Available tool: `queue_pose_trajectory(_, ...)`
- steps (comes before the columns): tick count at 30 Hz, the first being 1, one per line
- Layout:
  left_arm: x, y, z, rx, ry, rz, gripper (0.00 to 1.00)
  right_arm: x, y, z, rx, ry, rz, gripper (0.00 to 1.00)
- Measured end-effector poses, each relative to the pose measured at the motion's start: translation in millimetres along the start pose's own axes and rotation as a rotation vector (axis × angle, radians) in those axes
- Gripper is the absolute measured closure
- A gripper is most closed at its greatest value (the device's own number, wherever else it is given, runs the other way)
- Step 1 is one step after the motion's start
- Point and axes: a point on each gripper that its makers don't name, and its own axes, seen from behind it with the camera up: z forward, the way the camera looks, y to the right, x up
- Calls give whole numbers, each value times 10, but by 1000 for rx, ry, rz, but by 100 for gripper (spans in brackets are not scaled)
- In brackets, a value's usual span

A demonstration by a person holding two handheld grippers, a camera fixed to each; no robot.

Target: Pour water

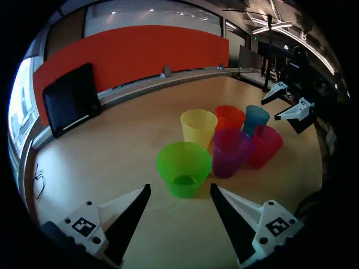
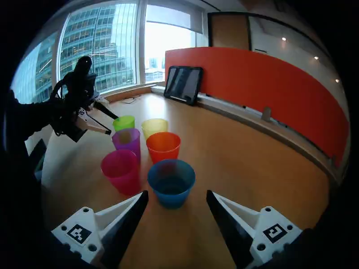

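Note:
Six plastic cups stand clustered on the wooden table (image 1: 112, 152). In the left gripper view the green cup (image 1: 184, 168) is nearest, just ahead of my open left gripper (image 1: 179, 185); behind it stand the yellow (image 1: 199, 127), orange (image 1: 230, 117), blue (image 1: 256, 119), purple (image 1: 229, 152) and pink (image 1: 265, 145) cups. In the right gripper view the blue cup (image 2: 171, 183) sits just ahead of my open right gripper (image 2: 176, 193), with the pink cup (image 2: 120, 170) to its left. Neither gripper holds anything. I cannot tell whether any cup holds water.
A black tablet (image 1: 72, 98) leans against the red wall panel (image 1: 134, 54) at the table's far edge. The right gripper (image 1: 291, 105) shows beyond the cups, and the left gripper (image 2: 96, 119), held by a dark-sleeved hand, shows opposite. Windows (image 2: 103, 49) lie behind.

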Motion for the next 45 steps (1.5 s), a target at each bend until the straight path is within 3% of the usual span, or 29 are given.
queue_pose_trajectory(21,117,22,239,-19,5,22,1,-18,-96,347,44,-19,-1,0)
queue_pose_trajectory(36,219,26,337,-17,21,21,1,53,-117,420,50,-14,-1,0)
queue_pose_trajectory(42,194,-57,354,16,13,22,13,58,-109,435,47,-13,-1,0)
queue_pose_trajectory(45,199,-70,349,18,13,16,14,59,-114,443,49,-13,0,0)
